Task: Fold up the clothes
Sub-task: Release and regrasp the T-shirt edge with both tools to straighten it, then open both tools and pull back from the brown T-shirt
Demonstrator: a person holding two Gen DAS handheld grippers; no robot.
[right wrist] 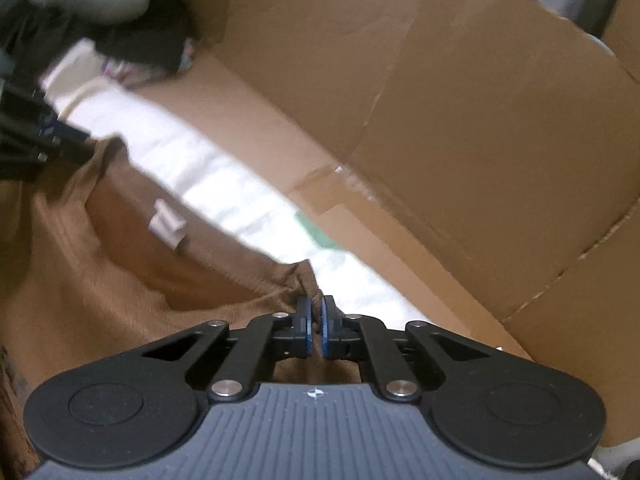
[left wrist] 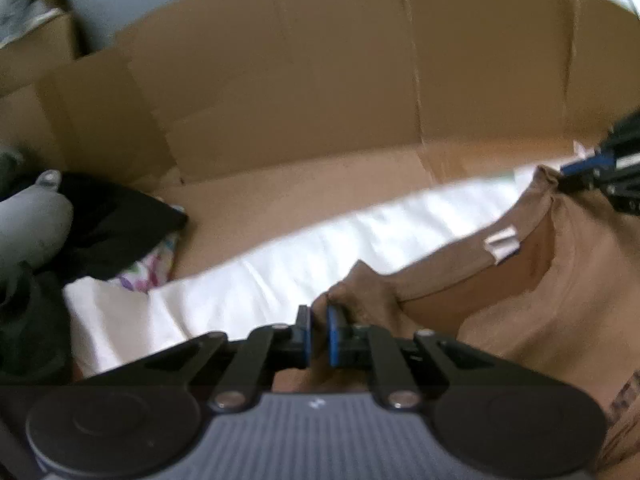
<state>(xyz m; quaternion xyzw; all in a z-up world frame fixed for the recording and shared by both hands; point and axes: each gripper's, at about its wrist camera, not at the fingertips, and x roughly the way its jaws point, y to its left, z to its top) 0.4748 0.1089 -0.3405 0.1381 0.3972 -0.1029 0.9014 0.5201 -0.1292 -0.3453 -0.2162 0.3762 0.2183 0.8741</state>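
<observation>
Left tongs [left wrist: 318,330]: pinched on one neckline corner of brown shirt [left wrist: 520,320].
Right tongs [right wrist: 316,322]: clamped on the other corner.
Shirt: stretched between both, over white cloth [left wrist: 320,248].
Surround: cardboard box wall [left wrist: 320,100] beyond.

Both wrist views look steeply down, close over the brown shirt [left wrist: 500,320]. Each faces the cardboard wall [left wrist: 320,80]; shared: shirt, white cloth [right wrist: 224,184], cardboard.

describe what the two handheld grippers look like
The left gripper and right gripper match: black linkage arms with silver pivot pins, blue pads on the fingers, round black discs at either side, and a ribbed grey body bearing a small white mark.
</observation>
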